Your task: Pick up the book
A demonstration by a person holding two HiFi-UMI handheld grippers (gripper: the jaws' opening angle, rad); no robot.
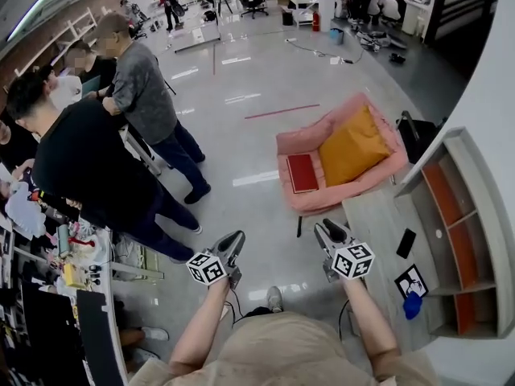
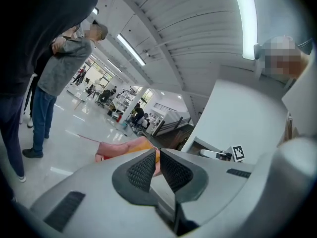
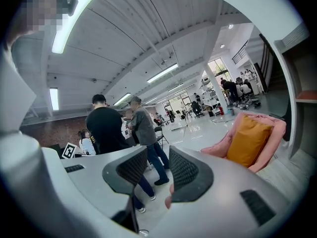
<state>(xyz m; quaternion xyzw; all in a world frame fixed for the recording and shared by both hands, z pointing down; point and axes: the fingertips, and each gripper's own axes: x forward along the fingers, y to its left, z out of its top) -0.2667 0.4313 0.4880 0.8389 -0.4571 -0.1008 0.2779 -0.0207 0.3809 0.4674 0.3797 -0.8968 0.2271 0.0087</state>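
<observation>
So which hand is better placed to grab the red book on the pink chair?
Probably right. The right tool stands open and empty, nearly straight below the book in the head view; the left tool is shut and farther to the side.

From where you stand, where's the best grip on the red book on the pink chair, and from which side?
Grip the near short edge of the red book, probably from the open front of the pink chair, jaws level. It lies flat on the seat. The orange cushion crowds its right side, and the chair's padded wall rises along its left.
</observation>
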